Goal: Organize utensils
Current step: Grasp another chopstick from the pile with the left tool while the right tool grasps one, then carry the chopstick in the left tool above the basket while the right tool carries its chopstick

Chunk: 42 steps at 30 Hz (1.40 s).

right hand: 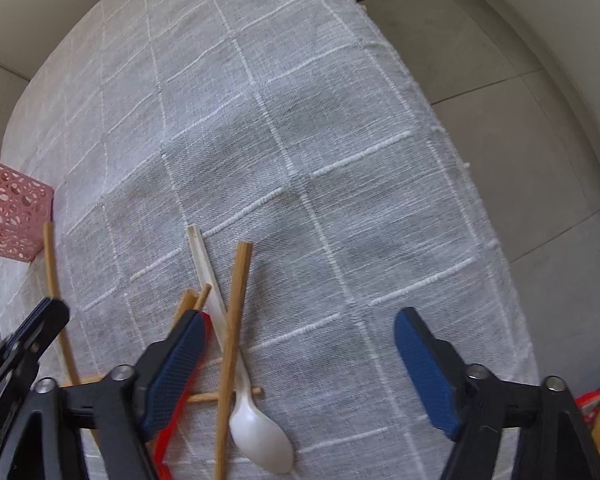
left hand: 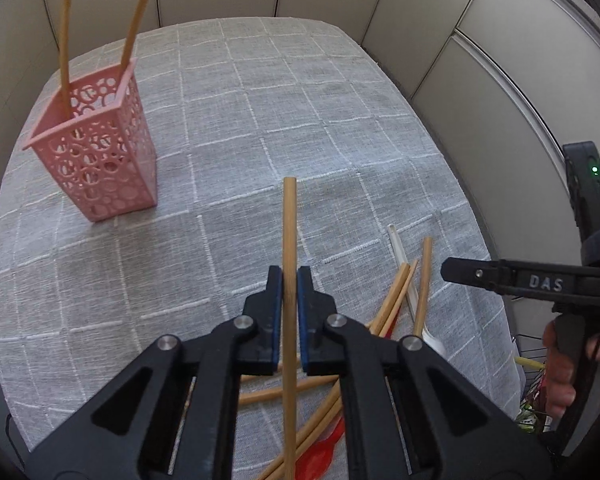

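Observation:
My left gripper (left hand: 289, 276) is shut on a wooden chopstick (left hand: 289, 232) that points forward above the table. A pink perforated holder (left hand: 100, 148) stands at the far left with two chopsticks (left hand: 65, 40) upright in it; it also shows in the right wrist view (right hand: 10, 212). Several loose chopsticks (left hand: 398, 296) lie in a pile at the near right with a white spoon (right hand: 256, 436) and a red spoon (left hand: 320, 450). My right gripper (right hand: 300, 344) is open and empty above the pile; its body shows in the left wrist view (left hand: 516, 282).
A grey checked tablecloth (left hand: 300, 120) covers the table. Beige wall panels (left hand: 420, 8) ring the far side. Tiled floor (right hand: 520, 120) lies beyond the right edge. A wire basket (left hand: 532, 344) sits low at the right.

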Tool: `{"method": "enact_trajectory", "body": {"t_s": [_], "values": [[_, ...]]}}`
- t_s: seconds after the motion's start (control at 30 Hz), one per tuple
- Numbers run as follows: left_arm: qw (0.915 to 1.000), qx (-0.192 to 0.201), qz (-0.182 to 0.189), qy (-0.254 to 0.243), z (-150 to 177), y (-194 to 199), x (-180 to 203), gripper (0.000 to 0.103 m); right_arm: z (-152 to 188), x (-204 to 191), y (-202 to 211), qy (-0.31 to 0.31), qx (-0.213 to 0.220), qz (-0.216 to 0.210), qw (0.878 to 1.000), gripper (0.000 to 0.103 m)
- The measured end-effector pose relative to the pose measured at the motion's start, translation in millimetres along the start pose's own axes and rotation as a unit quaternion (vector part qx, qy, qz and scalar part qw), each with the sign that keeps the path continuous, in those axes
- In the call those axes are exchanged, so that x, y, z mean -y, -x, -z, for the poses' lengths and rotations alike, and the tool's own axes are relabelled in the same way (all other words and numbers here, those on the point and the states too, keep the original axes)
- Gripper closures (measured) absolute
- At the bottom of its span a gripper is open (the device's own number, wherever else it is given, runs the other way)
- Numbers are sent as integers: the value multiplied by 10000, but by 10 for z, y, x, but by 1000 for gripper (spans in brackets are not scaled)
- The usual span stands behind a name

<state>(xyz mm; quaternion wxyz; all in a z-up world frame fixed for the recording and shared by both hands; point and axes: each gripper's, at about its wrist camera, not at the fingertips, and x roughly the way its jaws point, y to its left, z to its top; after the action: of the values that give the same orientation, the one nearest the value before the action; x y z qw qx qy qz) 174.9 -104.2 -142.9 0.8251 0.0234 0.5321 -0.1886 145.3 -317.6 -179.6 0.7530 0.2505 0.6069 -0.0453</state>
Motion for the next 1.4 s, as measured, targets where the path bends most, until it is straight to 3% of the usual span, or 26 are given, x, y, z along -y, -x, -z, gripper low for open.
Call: {"method": "enact_trajectory", "body": {"t_s": [0.13,0.37,0.53,0.8,1.0,1.13,1.27,1.4], "values": [[10000,30,13,0,70,117,-57,95,-13,-52,-121,-25,-135,-26,9999,53],[9999,38,-96,-68,175,220,-164,95,-24,-190,-222,52,-102,-24,9999,68],[9999,50,-142,-10,233,295,-302,95,-7,-297,-308,48,-209,-188,9996,88],[9995,226,-149,181,229,466,-495,95,8,-340,-224,-58,-65,-332,9994,93],[9966,732,-237,302,211,782,-596,95,92,-404,147,37,348,-636,9974,95],[9905,1269,-293,448,187,1061,-665,95,197,-507,453,219,764,-788,9937,95],[9786,1937,-348,597,158,1373,-729,95,317,-629,811,426,1279,-985,9860,95],[9589,2695,-530,709,125,1661,-801,95,419,-777,1212,630,1895,-1292,9713,95]]}}
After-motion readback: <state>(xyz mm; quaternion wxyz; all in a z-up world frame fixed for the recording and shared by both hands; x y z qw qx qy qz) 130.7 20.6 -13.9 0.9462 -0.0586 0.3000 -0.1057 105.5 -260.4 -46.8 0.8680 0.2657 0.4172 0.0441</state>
